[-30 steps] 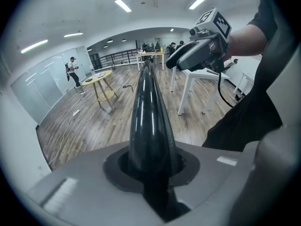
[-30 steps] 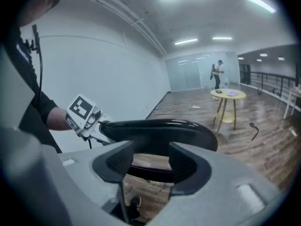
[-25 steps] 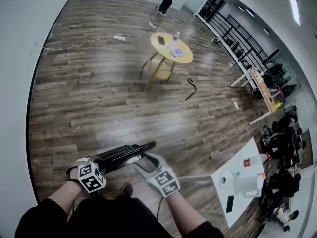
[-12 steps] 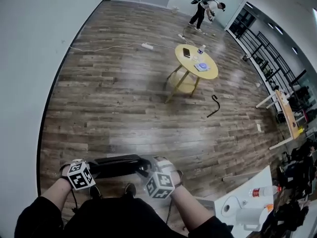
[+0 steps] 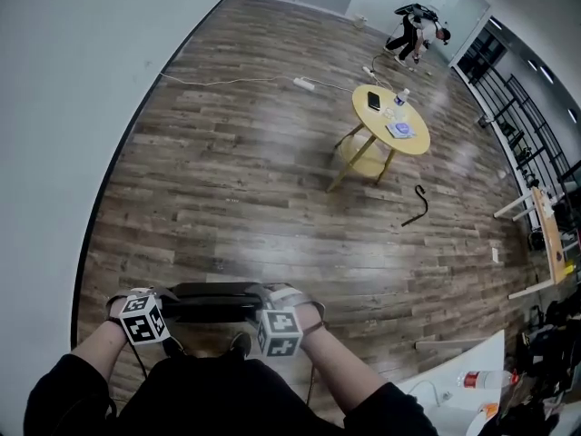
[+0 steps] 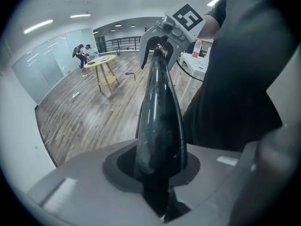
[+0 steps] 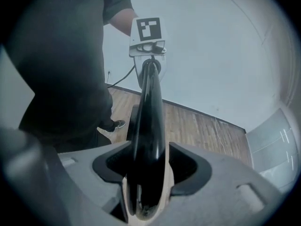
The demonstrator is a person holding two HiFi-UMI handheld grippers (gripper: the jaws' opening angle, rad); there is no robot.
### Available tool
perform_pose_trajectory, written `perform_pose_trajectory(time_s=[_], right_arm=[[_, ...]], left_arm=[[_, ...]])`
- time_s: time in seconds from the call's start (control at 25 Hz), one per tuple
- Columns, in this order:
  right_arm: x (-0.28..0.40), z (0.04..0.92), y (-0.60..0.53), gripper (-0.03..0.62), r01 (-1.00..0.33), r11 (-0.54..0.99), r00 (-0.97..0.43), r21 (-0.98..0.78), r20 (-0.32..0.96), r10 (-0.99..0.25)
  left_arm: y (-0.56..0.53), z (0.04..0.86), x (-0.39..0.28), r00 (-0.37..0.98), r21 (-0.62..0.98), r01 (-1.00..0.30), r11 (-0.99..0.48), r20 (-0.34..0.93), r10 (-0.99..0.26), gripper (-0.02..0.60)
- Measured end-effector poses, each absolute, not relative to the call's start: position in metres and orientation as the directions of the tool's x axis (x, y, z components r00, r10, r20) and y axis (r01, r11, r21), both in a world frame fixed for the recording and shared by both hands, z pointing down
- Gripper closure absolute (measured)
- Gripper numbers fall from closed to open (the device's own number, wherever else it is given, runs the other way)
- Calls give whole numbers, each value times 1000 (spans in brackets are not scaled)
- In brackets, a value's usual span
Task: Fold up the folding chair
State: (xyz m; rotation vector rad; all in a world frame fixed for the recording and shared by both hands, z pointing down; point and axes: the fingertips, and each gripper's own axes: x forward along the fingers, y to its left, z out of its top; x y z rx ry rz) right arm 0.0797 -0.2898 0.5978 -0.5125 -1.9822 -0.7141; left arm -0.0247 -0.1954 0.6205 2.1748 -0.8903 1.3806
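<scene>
The black folding chair (image 5: 213, 300) stands right in front of me, and only its top rail shows in the head view. My left gripper (image 5: 166, 307) is shut on the rail's left end and my right gripper (image 5: 258, 303) on its right end. In the left gripper view the glossy black rail (image 6: 159, 112) runs from my left gripper (image 6: 160, 175) up to the right gripper (image 6: 162, 34). The right gripper view has the rail (image 7: 148, 117) clamped in my right gripper (image 7: 143, 185), with the left gripper (image 7: 148, 44) at its far end.
A round yellow table (image 5: 390, 121) with small items stands farther out on the wooden floor. A black hooked stick (image 5: 416, 205) lies beside it. A person (image 5: 418, 34) bends at the far end. A cable and power strip (image 5: 304, 84) lie near the white wall. A white table (image 5: 454, 393) is at lower right.
The chair's rail has swung from slanted to level across the view. My right gripper has rolled and sunk with it. The left gripper has stayed nearly in place.
</scene>
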Motion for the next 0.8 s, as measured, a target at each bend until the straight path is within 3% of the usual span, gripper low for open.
perform_pose_trajectory(time_s=[0.16, 0.48, 0.8], right_arm=[[88, 614, -278, 367, 656, 718, -416, 232, 905, 88], [100, 625, -263, 480, 664, 729, -368, 164, 921, 128], [100, 627, -267, 525, 652, 749, -338, 121, 930, 143]], left_arm=[[-186, 623, -15, 300, -7, -702, -713, 904, -304, 499], [-179, 625, -6, 294, -25, -701, -713, 901, -320, 500], [-181, 625, -7, 277, -48, -691, -721, 904, -325, 515]])
